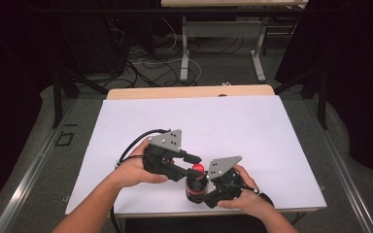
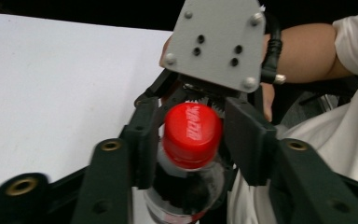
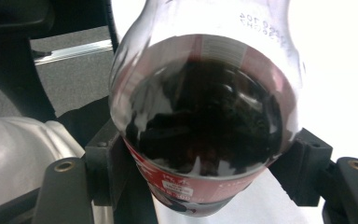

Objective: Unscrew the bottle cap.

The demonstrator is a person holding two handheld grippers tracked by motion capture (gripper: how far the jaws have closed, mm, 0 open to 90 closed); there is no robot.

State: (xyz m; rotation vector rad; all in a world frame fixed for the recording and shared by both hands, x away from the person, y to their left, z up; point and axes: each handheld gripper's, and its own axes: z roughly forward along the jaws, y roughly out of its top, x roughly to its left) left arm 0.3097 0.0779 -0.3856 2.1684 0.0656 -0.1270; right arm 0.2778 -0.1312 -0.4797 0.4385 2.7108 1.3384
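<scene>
A clear bottle (image 1: 195, 188) of dark cola with a red label stands upright near the table's front edge. My right gripper (image 1: 200, 195) is shut on its body, and in the right gripper view the bottle (image 3: 205, 116) sits squeezed between the two black pads (image 3: 106, 168). My left gripper (image 1: 194, 165) reaches in from the left, level with the red cap (image 1: 198, 168). In the left gripper view its pads (image 2: 144, 137) press both sides of the cap (image 2: 192, 133). Behind the cap rises the right gripper's grey plate (image 2: 216, 44).
A white sheet covers the table (image 1: 223, 121), with a wooden strip along the far edge. Both forearms come in from the bottom. Beyond the table are another table's legs (image 1: 184, 53) and loose cables on the floor. Dark curtains close both sides.
</scene>
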